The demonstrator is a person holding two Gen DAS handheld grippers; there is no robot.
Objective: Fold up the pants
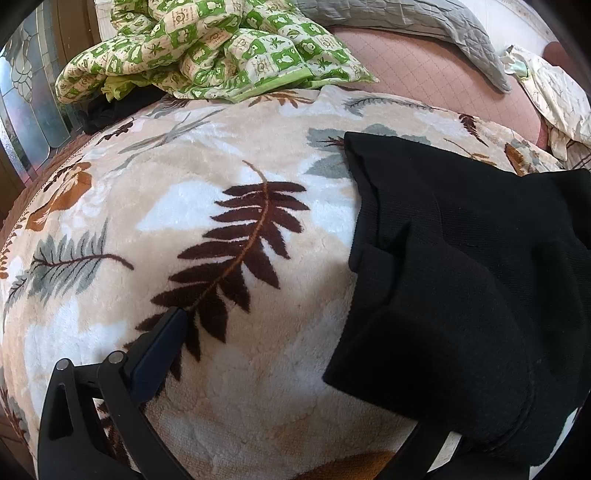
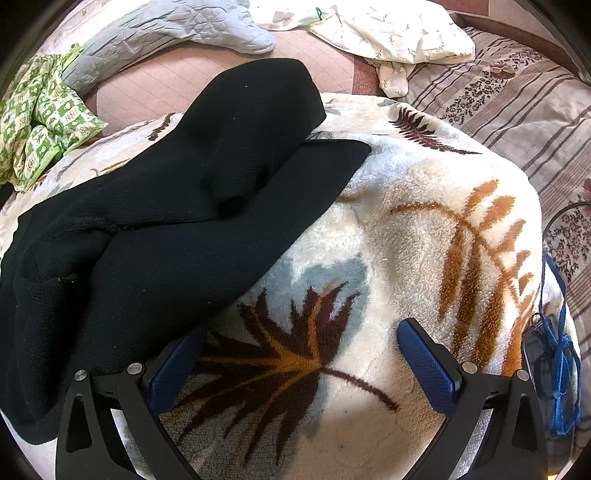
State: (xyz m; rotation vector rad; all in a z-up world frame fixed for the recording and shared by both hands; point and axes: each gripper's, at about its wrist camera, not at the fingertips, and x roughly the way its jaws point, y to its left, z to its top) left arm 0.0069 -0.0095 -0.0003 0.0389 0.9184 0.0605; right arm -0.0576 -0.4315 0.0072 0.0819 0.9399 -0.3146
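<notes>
Black pants [image 2: 166, 206] lie rumpled on a cream fleece blanket with leaf print [image 2: 424, 229]. In the right wrist view they stretch from the lower left to the upper middle, legs crossing. My right gripper [image 2: 295, 354] is open and empty just right of the pants' near end; its left finger [image 2: 173, 369] sits at the fabric's edge. In the left wrist view the pants [image 1: 461, 277] fill the right side. My left gripper [image 1: 295, 369] is open; its left finger [image 1: 155, 354] shows over the blanket [image 1: 184, 184], the right finger is hidden by the black fabric.
A green patterned quilt [image 1: 207, 51] and a grey quilted cover [image 1: 424, 33] lie at the back. A white floral pillow [image 2: 399, 33] and striped bedding [image 2: 517, 103] are at the right. A blue strap with a dark object [image 2: 554, 354] lies at the blanket's right edge.
</notes>
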